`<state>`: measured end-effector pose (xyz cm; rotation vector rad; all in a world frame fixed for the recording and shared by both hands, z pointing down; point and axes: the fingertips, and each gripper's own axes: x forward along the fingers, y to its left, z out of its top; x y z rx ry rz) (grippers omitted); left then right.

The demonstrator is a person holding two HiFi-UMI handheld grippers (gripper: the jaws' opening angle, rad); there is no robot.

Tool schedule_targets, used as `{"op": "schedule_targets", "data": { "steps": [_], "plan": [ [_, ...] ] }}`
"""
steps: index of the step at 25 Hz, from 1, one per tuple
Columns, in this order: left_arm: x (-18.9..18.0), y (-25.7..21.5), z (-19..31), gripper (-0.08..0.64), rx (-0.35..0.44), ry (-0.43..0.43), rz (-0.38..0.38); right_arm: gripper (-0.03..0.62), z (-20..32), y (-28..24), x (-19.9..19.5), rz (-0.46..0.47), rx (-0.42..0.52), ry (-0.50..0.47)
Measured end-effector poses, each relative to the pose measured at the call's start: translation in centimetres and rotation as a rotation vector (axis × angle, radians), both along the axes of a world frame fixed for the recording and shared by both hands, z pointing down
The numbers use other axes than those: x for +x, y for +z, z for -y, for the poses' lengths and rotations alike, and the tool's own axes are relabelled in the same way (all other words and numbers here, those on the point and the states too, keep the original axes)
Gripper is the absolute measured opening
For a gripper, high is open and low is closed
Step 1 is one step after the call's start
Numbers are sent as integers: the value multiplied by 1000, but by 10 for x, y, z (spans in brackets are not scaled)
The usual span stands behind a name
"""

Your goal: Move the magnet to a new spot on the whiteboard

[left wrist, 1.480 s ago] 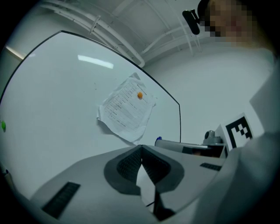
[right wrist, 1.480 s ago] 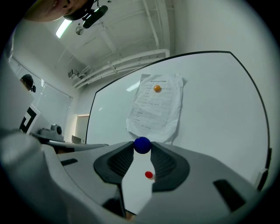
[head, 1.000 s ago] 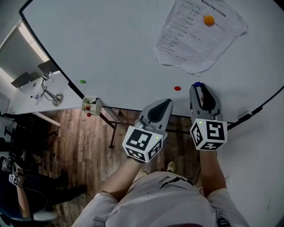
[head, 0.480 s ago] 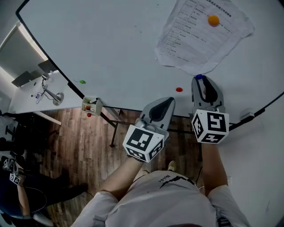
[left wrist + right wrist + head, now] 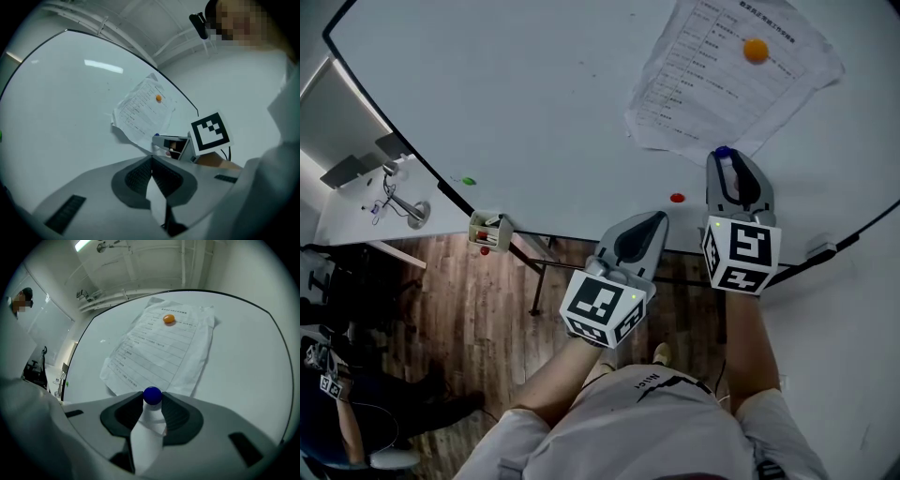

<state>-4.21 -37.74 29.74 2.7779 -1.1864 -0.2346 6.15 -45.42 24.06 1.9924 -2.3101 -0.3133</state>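
Observation:
A round blue magnet [image 5: 152,395] is pinched at the tips of my right gripper [image 5: 152,399], which is shut on it. In the head view the blue magnet [image 5: 722,152] shows at the tip of the right gripper [image 5: 724,161], just below the lower edge of a creased printed sheet [image 5: 727,70] on the whiteboard [image 5: 516,103]. An orange magnet [image 5: 756,51] pins that sheet near its top. A red magnet [image 5: 677,198] sits on the board between the two grippers. My left gripper [image 5: 649,221] is shut with nothing in it, near the board's lower edge.
A green magnet [image 5: 468,181] sits at the board's left edge. A small holder with markers [image 5: 489,229] hangs at the board's lower frame. Wooden floor [image 5: 459,319] and a white desk [image 5: 366,202] lie to the left. A person [image 5: 337,394] is at the lower left.
My right gripper has moved a little up the board with the blue magnet, toward the sheet's lower edge. The left gripper has hardly moved.

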Motion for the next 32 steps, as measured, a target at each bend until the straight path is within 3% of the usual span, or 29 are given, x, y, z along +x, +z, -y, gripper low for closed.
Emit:
{"op": "schedule_targets", "data": {
  "steps": [19,32],
  "plan": [
    [-23,9,5,11,-26,-3,-23,130,13,5,-5,-77,-81,144],
    [-23,7,-9,11,-19,18,-13,138,1,4,5,0,-76,106]
  ]
}}
